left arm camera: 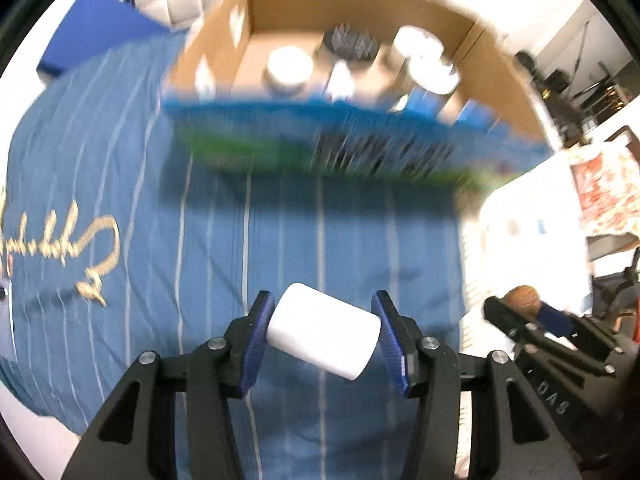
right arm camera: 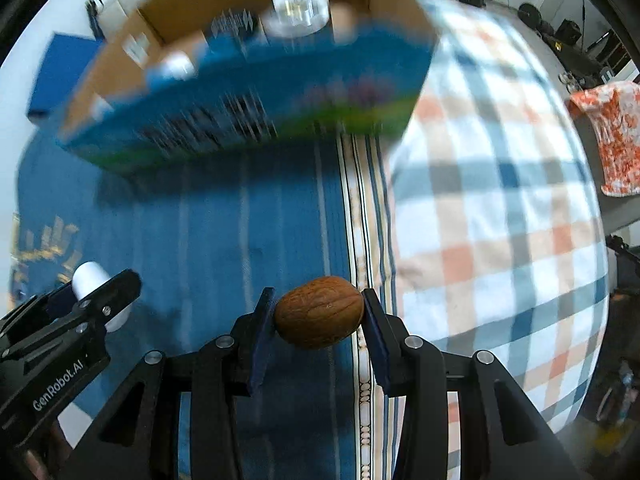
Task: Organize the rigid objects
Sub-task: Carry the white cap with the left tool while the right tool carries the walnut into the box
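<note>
Two items are in carry: we have the left tongs [left arm camera: 323,334] clamped on a white cylinder [left arm camera: 324,336] and the right tongs [right arm camera: 319,316] on a walnut [right arm camera: 319,312], above the blue striped cloth [left arm camera: 160,200], likely next lifting both over the cardboard box's [left arm camera: 360,12] near wall.

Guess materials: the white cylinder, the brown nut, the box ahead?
White cylinder: smooth matte, likely plastic or ceramic. Brown nut: walnut-like woody shell, grooved, slight sheen. Box: corrugated cardboard, raw brown inside, printed blue outside, though blurred.

bedroom at home: striped bedspread [left arm camera: 280,240], checked quilt [right arm camera: 500,200].
</note>
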`<control>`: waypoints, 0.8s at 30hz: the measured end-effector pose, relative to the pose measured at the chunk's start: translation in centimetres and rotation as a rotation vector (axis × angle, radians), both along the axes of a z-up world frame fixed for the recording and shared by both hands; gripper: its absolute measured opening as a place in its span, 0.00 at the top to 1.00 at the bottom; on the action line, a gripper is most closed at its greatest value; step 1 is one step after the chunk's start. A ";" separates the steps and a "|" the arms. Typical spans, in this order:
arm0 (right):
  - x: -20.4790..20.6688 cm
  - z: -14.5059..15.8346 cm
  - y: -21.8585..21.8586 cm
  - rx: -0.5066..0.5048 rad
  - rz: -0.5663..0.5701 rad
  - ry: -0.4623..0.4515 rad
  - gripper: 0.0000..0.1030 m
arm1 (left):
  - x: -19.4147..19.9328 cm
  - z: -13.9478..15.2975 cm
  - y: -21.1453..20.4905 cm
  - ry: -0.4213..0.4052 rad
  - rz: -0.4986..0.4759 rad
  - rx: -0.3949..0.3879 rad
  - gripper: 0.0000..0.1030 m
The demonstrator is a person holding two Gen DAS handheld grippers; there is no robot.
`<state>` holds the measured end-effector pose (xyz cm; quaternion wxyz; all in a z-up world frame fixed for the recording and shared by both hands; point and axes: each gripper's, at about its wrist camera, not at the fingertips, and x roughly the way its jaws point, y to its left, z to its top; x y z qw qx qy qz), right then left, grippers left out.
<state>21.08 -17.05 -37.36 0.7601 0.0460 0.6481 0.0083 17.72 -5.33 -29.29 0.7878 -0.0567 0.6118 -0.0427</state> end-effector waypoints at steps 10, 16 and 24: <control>7.8 11.7 -1.8 0.033 -0.049 -0.209 0.57 | 8.4 11.1 1.7 -0.207 -0.002 0.004 0.53; 13.1 11.3 -3.8 0.006 -0.082 -0.168 0.57 | 13.5 10.5 3.0 -0.187 0.012 0.040 0.53; 18.1 4.8 -2.7 -0.040 -0.023 0.025 0.57 | 18.5 1.7 3.0 0.084 -0.052 -0.011 0.53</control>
